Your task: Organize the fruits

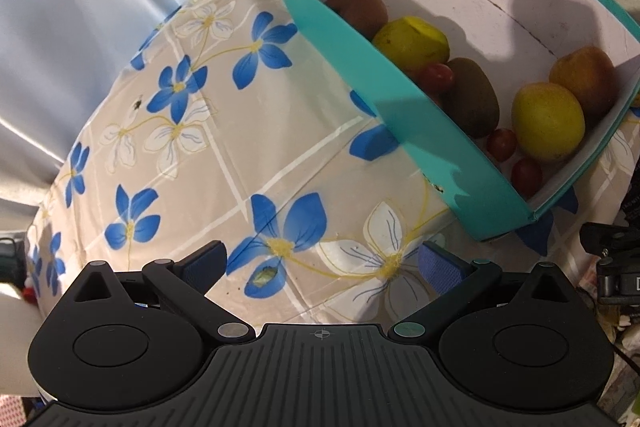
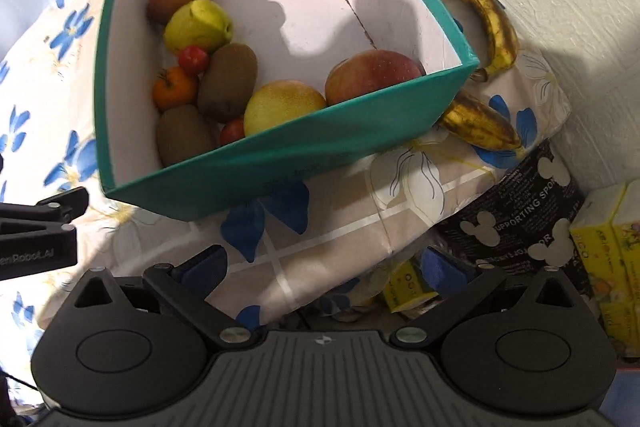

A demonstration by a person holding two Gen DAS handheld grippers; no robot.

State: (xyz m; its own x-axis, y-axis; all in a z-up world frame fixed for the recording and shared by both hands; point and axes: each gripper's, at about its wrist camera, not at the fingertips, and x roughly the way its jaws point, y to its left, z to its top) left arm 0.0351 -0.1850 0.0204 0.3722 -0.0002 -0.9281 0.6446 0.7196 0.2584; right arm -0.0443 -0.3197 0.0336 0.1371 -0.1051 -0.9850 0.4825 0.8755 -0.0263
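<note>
Fruits in box (image 2: 280, 167): two kiwis (image 2: 228, 81), maybe three tomatoes; two bananas (image 2: 486, 15) outside.

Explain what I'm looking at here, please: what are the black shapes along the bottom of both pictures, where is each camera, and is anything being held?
Each picture comes from a camera mounted on a handheld gripper that a person carries, looking forward along its jaws. The black shapes are the gripper bodies; the blue pads are the jaw tips. One view is from the left gripper, the other from the right gripper. Both stand open with nothing between the jaws.

Ahead is a teal box on a flowered tablecloth. Inside lie kiwis, a green pear, an apple, a small orange and little red tomatoes. Two spotted bananas lie on the cloth outside the box, by the wall, seen only from the right.
</note>
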